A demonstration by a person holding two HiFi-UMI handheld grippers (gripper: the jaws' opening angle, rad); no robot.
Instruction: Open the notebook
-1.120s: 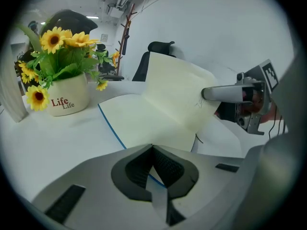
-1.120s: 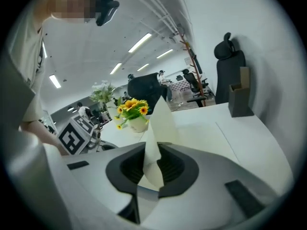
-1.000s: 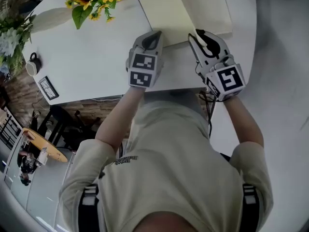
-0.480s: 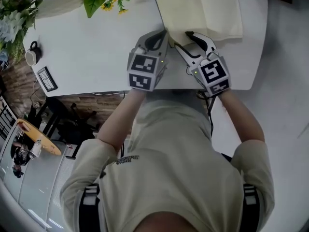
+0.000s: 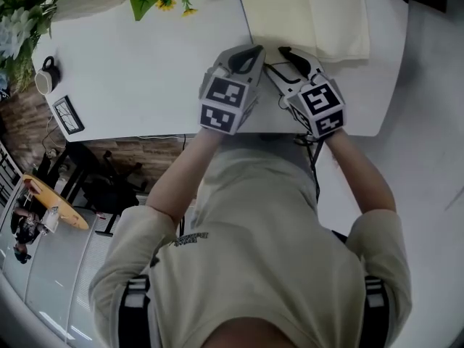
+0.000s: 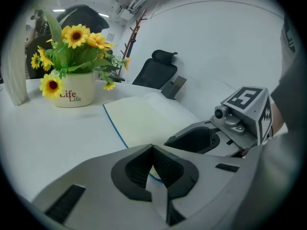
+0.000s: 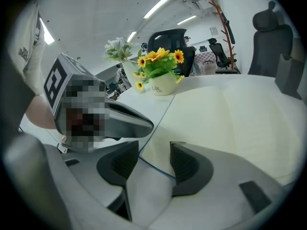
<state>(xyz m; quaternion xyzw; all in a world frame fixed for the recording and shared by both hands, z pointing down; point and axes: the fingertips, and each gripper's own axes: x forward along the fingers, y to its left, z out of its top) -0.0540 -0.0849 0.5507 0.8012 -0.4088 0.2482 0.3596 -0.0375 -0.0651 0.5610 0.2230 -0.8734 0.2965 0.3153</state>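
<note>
The notebook (image 5: 304,13) lies open on the white table (image 5: 145,71), cream pages up, with a blue edge along its left side (image 6: 144,119). My right gripper (image 5: 274,58) rests at its near left corner, and its jaws have just been opening. In the right gripper view the right gripper (image 7: 154,150) is open. The notebook's (image 7: 230,114) corner lies flat under the gap, with neither pad touching it. My left gripper (image 5: 254,49) sits close beside it on the left, just short of the notebook's near edge. Its pads meet with nothing between them (image 6: 153,148).
A white pot of sunflowers (image 6: 74,92) stands on the table left of the notebook. A mug (image 5: 47,78) and a small framed display (image 5: 71,114) sit at the table's left end. An office chair (image 6: 158,71) stands behind. The table's near edge is under both grippers.
The right gripper has come down and towards the notebook's near left corner, and its jaws have spread apart. The left gripper has stayed almost where it was.
</note>
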